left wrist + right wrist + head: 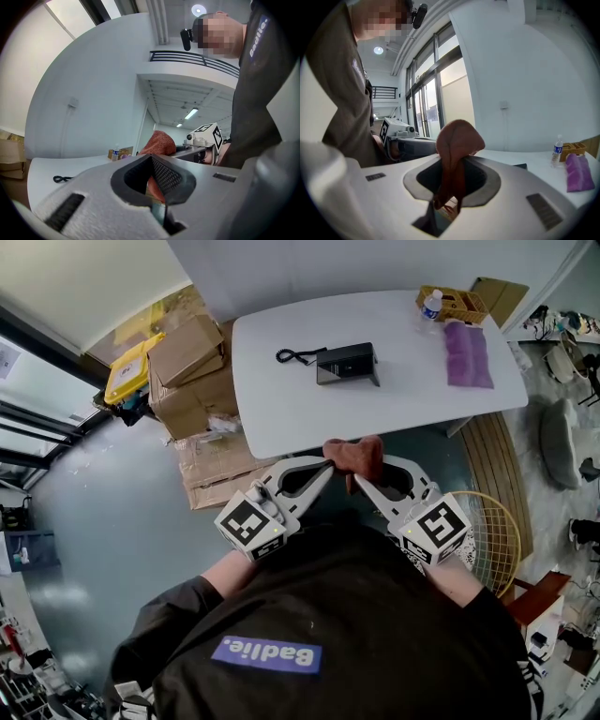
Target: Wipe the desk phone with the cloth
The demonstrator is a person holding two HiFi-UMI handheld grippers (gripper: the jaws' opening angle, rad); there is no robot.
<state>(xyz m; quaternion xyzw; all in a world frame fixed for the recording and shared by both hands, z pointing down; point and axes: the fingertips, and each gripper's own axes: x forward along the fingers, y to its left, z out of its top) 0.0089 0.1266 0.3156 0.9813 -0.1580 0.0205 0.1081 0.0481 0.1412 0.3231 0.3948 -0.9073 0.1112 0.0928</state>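
Note:
The black desk phone (347, 364) lies on the white table (281, 418), its coiled cord (295, 356) to its left. A reddish-brown cloth (356, 456) hangs bunched in the air at the table's near edge, well short of the phone. My left gripper (327, 465) pinches the cloth's left side and my right gripper (359, 482) its right side, tips almost meeting. In the left gripper view the cloth (159, 143) rises above my left gripper (152, 161). In the right gripper view the cloth (457, 140) droops through my right gripper (452, 161). Both are shut on it.
A purple cloth (466, 352), a water bottle (430, 304) and a yellow basket (453, 304) sit at the table's far right. Cardboard boxes (192, 371) and a yellow-lidded crate (131, 367) crowd the floor left of the table. A round wire basket (492, 540) stands at my right.

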